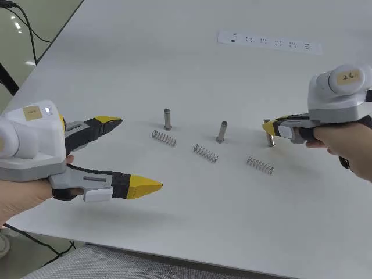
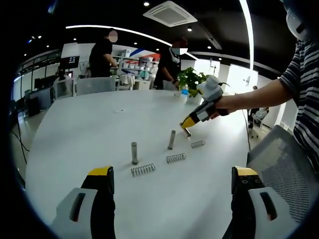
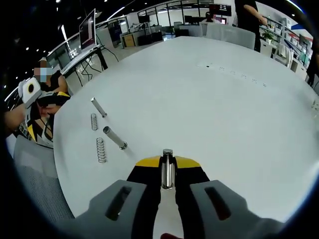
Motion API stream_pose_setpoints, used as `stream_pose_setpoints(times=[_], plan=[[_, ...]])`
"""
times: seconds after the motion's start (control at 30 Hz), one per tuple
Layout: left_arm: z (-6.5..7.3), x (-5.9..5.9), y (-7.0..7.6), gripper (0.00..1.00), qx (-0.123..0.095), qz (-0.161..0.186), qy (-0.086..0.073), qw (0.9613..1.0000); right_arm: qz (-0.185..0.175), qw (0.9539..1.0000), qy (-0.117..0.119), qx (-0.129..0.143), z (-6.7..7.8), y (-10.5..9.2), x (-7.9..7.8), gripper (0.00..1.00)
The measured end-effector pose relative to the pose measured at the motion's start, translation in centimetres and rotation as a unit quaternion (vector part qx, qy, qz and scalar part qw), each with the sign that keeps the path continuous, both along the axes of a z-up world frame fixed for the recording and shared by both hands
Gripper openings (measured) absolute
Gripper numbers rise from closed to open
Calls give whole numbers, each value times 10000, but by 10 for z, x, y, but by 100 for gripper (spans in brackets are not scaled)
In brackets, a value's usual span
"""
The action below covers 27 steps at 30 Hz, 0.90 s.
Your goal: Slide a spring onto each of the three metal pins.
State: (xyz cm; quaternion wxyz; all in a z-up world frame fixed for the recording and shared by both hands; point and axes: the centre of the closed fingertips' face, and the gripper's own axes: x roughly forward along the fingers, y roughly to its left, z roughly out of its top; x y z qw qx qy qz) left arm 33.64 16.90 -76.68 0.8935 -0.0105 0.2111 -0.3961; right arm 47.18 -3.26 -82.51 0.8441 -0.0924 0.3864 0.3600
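Zero of three fittings done. Springs point(image 1: 206, 153) loose, flat on table point(image 1: 232, 232), near two bare standing pins point(image 1: 167, 118). Right gripper point(image 3: 167, 163) clamped on third pin point(image 3: 167, 174); left gripper point(image 1: 139, 153) wide open, empty. All three fittings outstanding.

Head view looks forward and down from over the near table point(image 1: 232, 75) edge, mid-range, with the left gripper point(image 1: 139, 152) close at lower left, the right gripper point(image 1: 266, 125) at the right edge, and pins point(image 1: 221, 131) and springs point(image 1: 206, 153) mid-frame. Left gripper view sits low over the table, facing along its wide-apart jaws across the pins toward the right gripper. Right gripper view is very close on one pin point(image 3: 167, 169) clamped between its jaws, other pins off left; all three views share pins, springs and tabletop, and each gripper view catches the other gripper.
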Motion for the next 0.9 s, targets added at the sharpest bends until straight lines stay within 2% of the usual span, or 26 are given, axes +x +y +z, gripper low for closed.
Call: stream_pose_setpoints(times=[0.33, 0.47, 0.9], plan=[[2, 1, 1, 97, 24, -12, -13, 10000, 24, 9999, -122, 62, 5, 0, -1, 10], [2, 2, 2, 97, 31, -5, -21, 10000, 33, 9997, -242, 72, 7, -3, -3, 10], [2, -1, 0, 96, 68, -76, -7, 9999, 24, 9994, -319, 122, 8, -2, -5, 10]])
